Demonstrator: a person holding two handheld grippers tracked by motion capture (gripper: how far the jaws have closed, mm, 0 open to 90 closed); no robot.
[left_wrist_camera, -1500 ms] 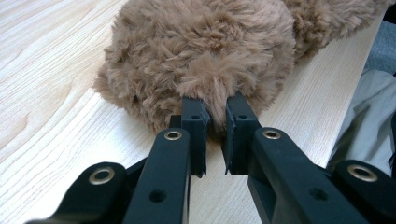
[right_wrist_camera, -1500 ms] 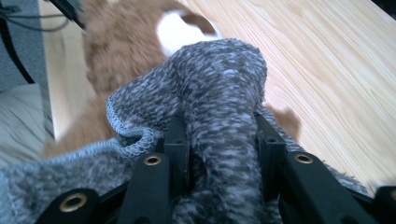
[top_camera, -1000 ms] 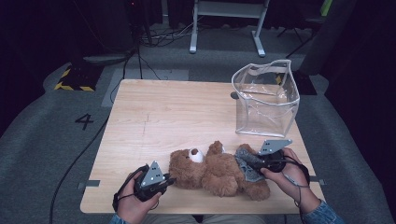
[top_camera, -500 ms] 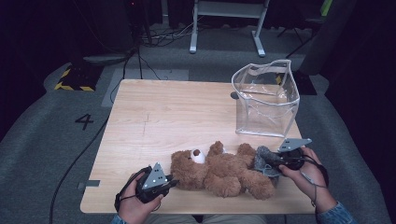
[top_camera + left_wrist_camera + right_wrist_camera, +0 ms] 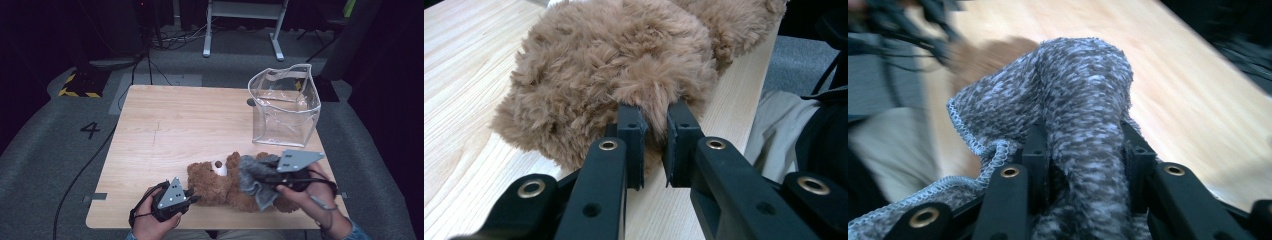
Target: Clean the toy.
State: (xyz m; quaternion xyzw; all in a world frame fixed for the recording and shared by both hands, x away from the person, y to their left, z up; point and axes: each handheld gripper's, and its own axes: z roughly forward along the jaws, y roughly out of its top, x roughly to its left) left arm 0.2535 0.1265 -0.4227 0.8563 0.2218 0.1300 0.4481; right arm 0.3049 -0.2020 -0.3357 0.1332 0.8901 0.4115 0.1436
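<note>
A brown teddy bear (image 5: 217, 184) lies on its back near the front edge of the wooden table (image 5: 165, 125), white muzzle up. My left gripper (image 5: 194, 198) is shut on the fur of the bear's head (image 5: 624, 65), and its jaws (image 5: 655, 120) pinch a tuft. My right gripper (image 5: 266, 177) is shut on a grey knitted cloth (image 5: 254, 180), bunched and lifted above the bear's lower body. In the right gripper view the cloth (image 5: 1083, 85) is folded over and clamped between the jaws (image 5: 1083, 142).
A clear plastic bag (image 5: 285, 105) stands open at the back right of the table. A person's lap (image 5: 784, 125) is just past the front edge. Cables and a white frame stand on the floor beyond the table.
My right gripper has risen with the grey cloth, which has bunched up and come away from the bear's legs. The left gripper and the bear's head have stayed put.
</note>
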